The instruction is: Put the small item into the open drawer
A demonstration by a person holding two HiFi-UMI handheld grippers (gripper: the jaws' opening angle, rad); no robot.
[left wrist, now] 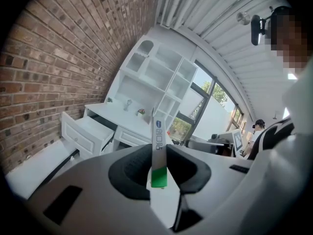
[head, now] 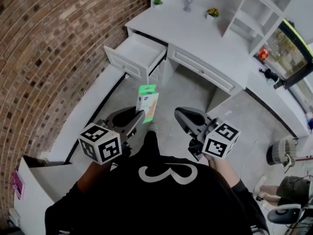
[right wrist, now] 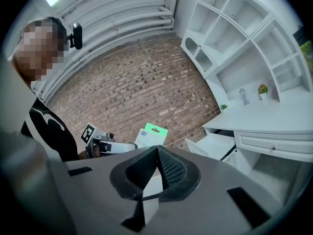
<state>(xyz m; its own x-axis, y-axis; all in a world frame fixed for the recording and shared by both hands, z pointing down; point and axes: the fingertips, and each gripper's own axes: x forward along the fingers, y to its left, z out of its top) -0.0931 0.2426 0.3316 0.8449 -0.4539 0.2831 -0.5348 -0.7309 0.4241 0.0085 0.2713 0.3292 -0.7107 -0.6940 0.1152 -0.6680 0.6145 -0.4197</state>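
Note:
The small item is a flat white packet with a green top (head: 147, 101). My left gripper (head: 140, 115) is shut on its lower part and holds it upright in the air in front of the desk. In the left gripper view the packet (left wrist: 159, 153) shows edge-on between the two pads. The open drawer (head: 138, 53) juts out from the white desk's left end, ahead of the packet, and its inside looks bare. My right gripper (head: 180, 113) hovers to the right, shut with nothing in it. The right gripper view shows its pads meeting (right wrist: 157, 153), with the packet (right wrist: 151, 134) beyond them.
A brick wall (head: 54, 58) runs along the left. The white desk (head: 205, 38) carries small potted plants and a figurine, with shelves (head: 264, 9) above. A second drawer (head: 200, 67) is closed. A person sits at the lower right near a basket (head: 282, 151).

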